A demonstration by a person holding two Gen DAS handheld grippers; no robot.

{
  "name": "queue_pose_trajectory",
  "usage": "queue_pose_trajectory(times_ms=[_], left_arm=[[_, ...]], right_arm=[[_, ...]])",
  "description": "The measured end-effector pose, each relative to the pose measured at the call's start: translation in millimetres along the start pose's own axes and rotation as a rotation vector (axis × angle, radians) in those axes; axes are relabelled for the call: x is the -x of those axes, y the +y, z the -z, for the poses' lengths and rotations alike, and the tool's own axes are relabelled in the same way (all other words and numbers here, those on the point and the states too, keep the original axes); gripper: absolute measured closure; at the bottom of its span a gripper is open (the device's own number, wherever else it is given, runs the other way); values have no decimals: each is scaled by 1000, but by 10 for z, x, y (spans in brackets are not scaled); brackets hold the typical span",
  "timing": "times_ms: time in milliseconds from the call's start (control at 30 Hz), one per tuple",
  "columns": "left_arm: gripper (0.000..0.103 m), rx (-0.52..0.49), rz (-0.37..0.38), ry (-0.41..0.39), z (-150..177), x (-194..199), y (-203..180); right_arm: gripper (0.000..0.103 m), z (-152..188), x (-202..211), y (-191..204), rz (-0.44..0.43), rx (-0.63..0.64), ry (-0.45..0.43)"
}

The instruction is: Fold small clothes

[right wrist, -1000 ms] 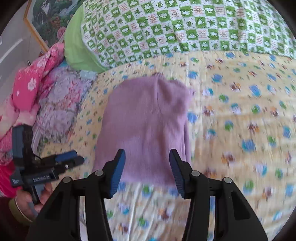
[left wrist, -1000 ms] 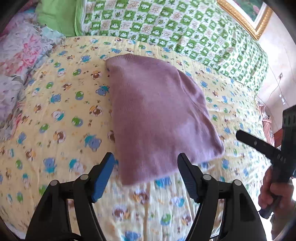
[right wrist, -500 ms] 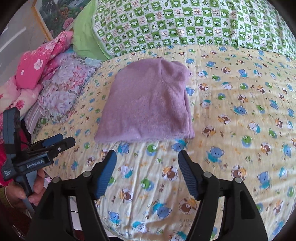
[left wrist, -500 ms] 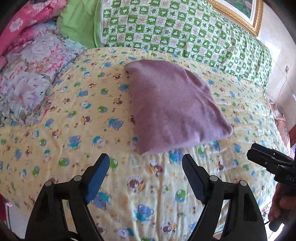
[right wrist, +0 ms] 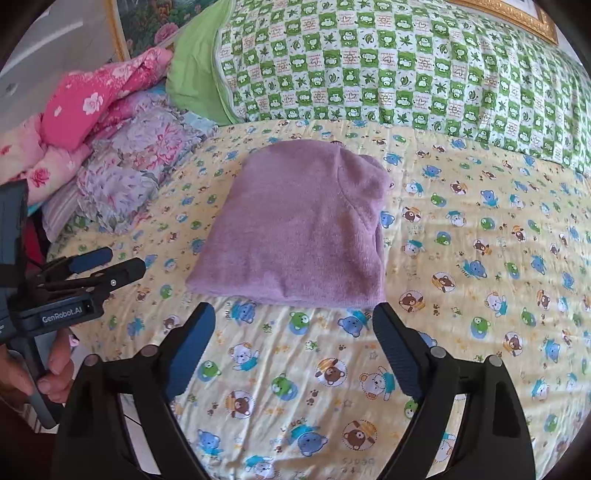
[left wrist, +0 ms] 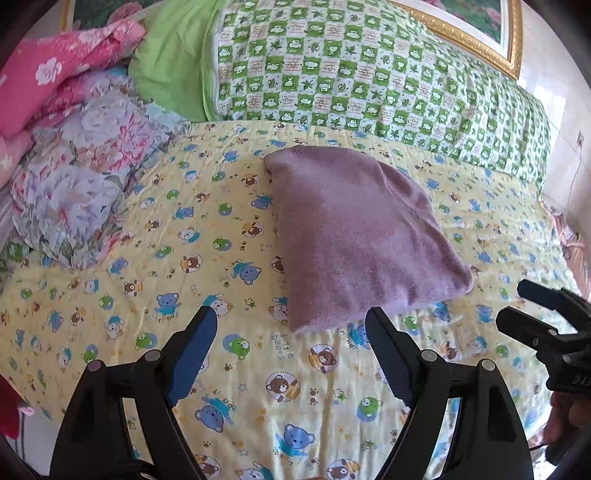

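Note:
A folded purple knit garment (left wrist: pixel 354 236) lies flat on the yellow bear-print bedsheet (left wrist: pixel 192 266); it also shows in the right wrist view (right wrist: pixel 299 229). My left gripper (left wrist: pixel 291 325) is open and empty, held above the sheet just short of the garment's near edge. My right gripper (right wrist: pixel 293 317) is open and empty, also just short of the garment's near edge. Each gripper shows in the other's view: the right one (left wrist: pixel 535 306) at the right edge, the left one (right wrist: pixel 107 262) at the left edge.
A green checked pillow (left wrist: pixel 369 81) lies along the head of the bed. Pink and floral folded bedding (left wrist: pixel 74 155) is piled at the left. A gold picture frame (left wrist: pixel 480 33) hangs behind. The sheet's near edge runs close under both grippers.
Both grippers have pulled back from the garment toward the bed's near edge, and both have stayed open. The garment lies where it was.

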State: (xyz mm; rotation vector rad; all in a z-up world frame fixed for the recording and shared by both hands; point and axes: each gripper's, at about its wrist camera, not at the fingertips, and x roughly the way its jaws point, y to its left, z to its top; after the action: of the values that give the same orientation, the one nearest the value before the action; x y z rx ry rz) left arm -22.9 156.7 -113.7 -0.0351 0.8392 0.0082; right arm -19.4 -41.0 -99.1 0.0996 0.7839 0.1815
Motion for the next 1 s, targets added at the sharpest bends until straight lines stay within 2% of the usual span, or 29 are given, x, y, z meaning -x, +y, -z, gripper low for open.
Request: queue_pose_trajectory(times_ms=[233, 433, 733, 1000], left_arm=[[20, -37, -12, 36, 179, -212, -59], [20, -56, -38, 41, 272, -403, -133], [19, -78, -50, 63, 270, -557, -201], [19, -66, -59, 82, 220, -625, -191]], right_arm=[[15, 188, -166, -9, 33, -1, 34], [15, 260, -302, -63, 65, -30, 12], [15, 252, -485, 7, 33, 23, 29], [14, 231, -547, -44, 16, 11, 45]])
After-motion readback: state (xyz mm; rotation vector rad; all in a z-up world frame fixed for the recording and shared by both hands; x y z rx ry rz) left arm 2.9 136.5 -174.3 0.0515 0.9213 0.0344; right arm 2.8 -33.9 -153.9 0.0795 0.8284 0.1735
